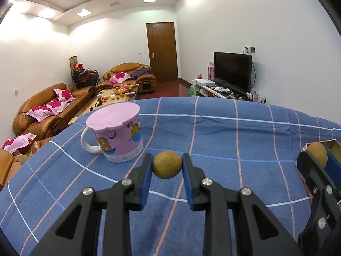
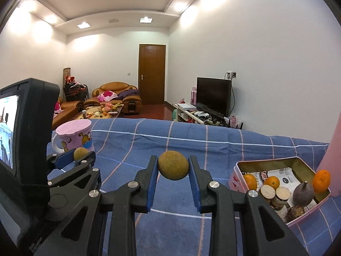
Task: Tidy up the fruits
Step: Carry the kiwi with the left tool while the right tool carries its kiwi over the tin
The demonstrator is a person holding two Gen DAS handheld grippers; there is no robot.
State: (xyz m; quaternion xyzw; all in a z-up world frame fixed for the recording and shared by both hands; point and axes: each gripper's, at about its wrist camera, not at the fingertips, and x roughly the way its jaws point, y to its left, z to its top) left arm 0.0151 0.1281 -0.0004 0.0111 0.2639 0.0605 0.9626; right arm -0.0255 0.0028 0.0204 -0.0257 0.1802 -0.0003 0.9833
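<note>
Ahead and to the left of the left gripper [image 1: 167,167] stands a pink lidded mug [image 1: 116,133] on the blue checked cloth covering the surface [image 1: 213,132]. The left gripper's fingers [image 1: 147,170] are clamped on a round brownish-yellow fruit [image 1: 167,165], held between the pads and apparently lifted clear of the cloth. To its right, the right gripper [image 2: 173,169] grips a second, similar fruit [image 2: 173,165] in the same manner, pads pressing both sides. To the right of the right gripper's fingers, near their base, sits an open pink tin [image 2: 266,162] holding two oranges [image 2: 272,182], pale sliced rounds [image 2: 275,192] and a dark fruit with a stem [image 2: 303,193]; another orange [image 2: 322,180] sits at the tin's far right edge, and whether it is inside or on the rim cannot be determined. Judged from this layout, sorting is partly complete: several fruits are in the tin, while the two gripped fruits remain to be deposited. The intended destination for each is not shown. The mug's contents are hidden under its lid. The tin's near corner is masked by the right gripper, and a pink object [image 2: 336,149] at the right border is cut off.
</note>
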